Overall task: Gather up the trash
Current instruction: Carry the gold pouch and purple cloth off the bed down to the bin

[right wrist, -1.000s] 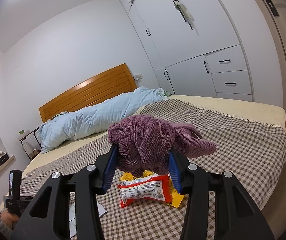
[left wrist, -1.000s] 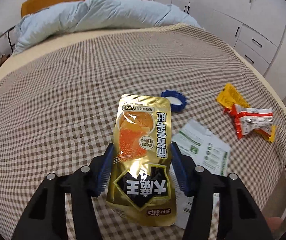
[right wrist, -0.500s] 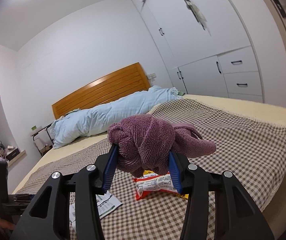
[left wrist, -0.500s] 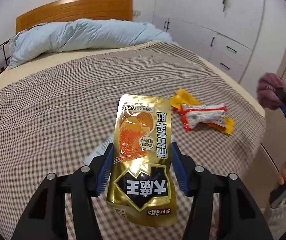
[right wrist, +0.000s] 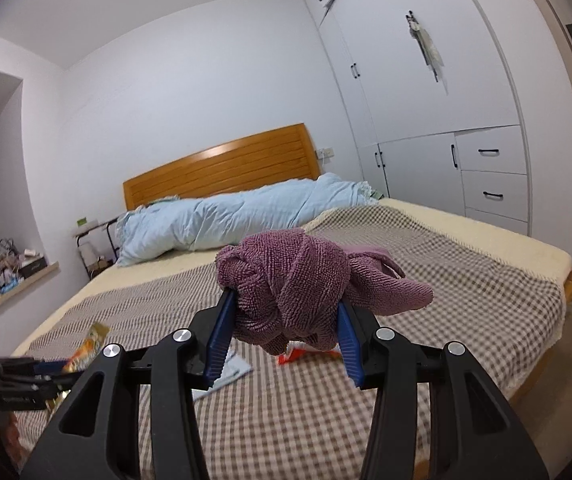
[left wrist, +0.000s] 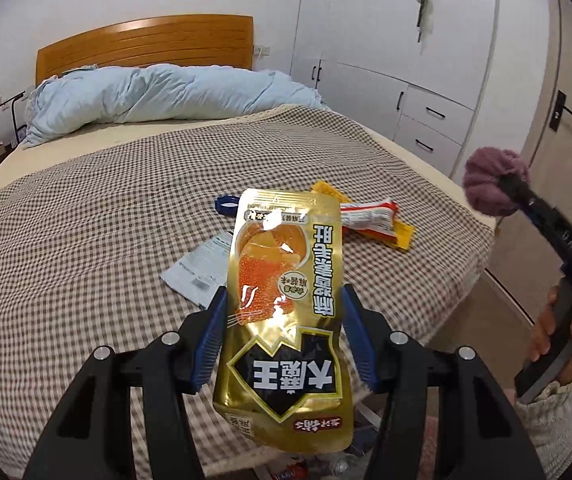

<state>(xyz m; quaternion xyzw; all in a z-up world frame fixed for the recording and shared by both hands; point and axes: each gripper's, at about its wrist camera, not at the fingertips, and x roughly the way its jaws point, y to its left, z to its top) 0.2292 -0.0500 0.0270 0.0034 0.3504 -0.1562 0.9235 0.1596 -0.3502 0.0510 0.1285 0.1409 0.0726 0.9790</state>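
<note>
The left tool (left wrist: 284, 330) clamps the gold snack pouch (left wrist: 286, 312) lengthwise, nearer the red wrapper (left wrist: 370, 220) ahead-right on the bed (left wrist: 86, 220) than the towel-holding right tool (right wrist: 284, 334).

A wide bed (left wrist: 86, 216) fills the room, spread with a brown-and-white checked cotton blanket (right wrist: 466, 280) over a cream sheet. A rumpled pale-blue quilt (left wrist: 166, 94) lies bunched across the head of the bed, against an orange-brown slatted wooden headboard (right wrist: 222, 168). White built-in wardrobe doors (right wrist: 398, 92) with small black handles line the wall beside the bed, with three white drawers (right wrist: 490, 176) at the lower end. A cluttered windowsill (right wrist: 10, 276) sits on the far side.
</note>
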